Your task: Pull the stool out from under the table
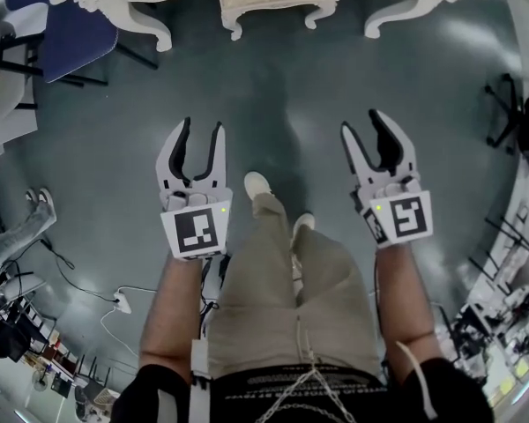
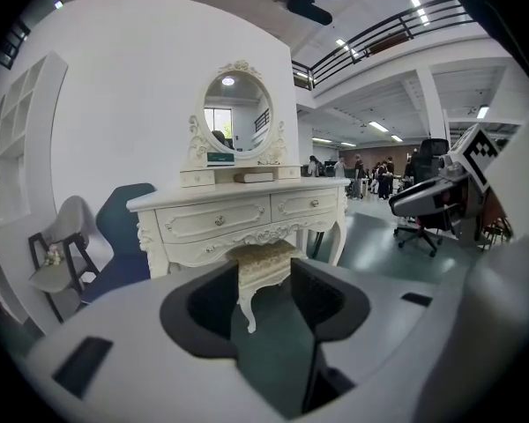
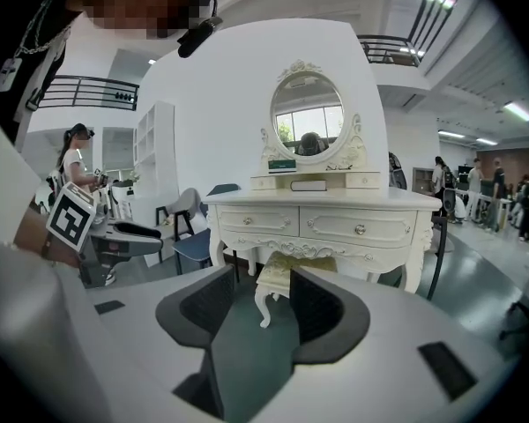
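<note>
The white plastic left gripper (image 1: 202, 126) and the white plastic right gripper (image 1: 361, 123) have black-lined jaws. At six o'clock of each sits a cube with black-and-white square markers (image 1: 197, 229) and a green dot. The person wears khaki trousers (image 1: 273, 289), white shoes (image 1: 257, 184) at their twelve o'clock, black short sleeves (image 1: 150, 395) and a thin pale waist chain (image 1: 304, 386).

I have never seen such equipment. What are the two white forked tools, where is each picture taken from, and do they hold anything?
A person, not a robot, holds one white two-jaw tool in each hand: the left claw and the right claw. The head view looks down from the person's head onto both. The other two come from a camera on each claw. Ahead stands a cream carved dressing table with an oval mirror, and a cream carved stool is tucked under it. Both claws are open and empty.
</note>
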`<state>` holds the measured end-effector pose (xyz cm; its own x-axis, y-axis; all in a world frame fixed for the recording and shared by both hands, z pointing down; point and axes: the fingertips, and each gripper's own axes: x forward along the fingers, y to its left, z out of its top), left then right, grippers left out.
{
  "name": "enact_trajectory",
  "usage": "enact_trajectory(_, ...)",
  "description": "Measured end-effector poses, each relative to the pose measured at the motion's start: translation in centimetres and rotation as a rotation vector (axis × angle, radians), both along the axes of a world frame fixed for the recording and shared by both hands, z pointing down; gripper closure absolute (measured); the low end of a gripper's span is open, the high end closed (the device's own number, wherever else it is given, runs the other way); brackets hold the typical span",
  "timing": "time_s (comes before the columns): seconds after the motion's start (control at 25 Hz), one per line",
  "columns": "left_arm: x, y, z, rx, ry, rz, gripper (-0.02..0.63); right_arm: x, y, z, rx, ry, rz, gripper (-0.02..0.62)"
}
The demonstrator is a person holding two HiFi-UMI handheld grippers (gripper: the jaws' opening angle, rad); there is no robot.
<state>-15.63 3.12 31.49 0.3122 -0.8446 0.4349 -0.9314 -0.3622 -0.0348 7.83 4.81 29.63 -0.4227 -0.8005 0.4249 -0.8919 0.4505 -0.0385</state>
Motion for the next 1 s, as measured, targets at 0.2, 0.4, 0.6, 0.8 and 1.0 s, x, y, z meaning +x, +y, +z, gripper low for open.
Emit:
enact_trajectory(0.2,-0.2,-1.9,0.5,-0.013,-0.027,0.022,0.436,-0.1,-2.4,-0.4,0.005,0.004,0.007,0.416)
enact_trajectory(0.4,0.6,-3.5,1.6,-0.037,-0.028,0.019,0.436,0.6,-4.3,0.3,0.012,-0.009,0.002,0.414)
enact_trajectory(0.6,2.3,-5.2,2.0,-0.052,-0.091,0.068,0.436,2.2,-6.5,1.8,-0.002,-0.019,-0.003,0.413)
enact_trajectory(0.8,3.3,-8.3,1.7,-0.056,-0.064,0.036,0.437,3.2,-9.7,2.5,-0.017,-0.011,-0.035,0.408)
enact_trajectory(1.0,4.5,-12.0,2.7,-0.047,-0.095,0.027,0.436,4.5,-13.3,3.4,-0.035,0.012,-0.086,0.405)
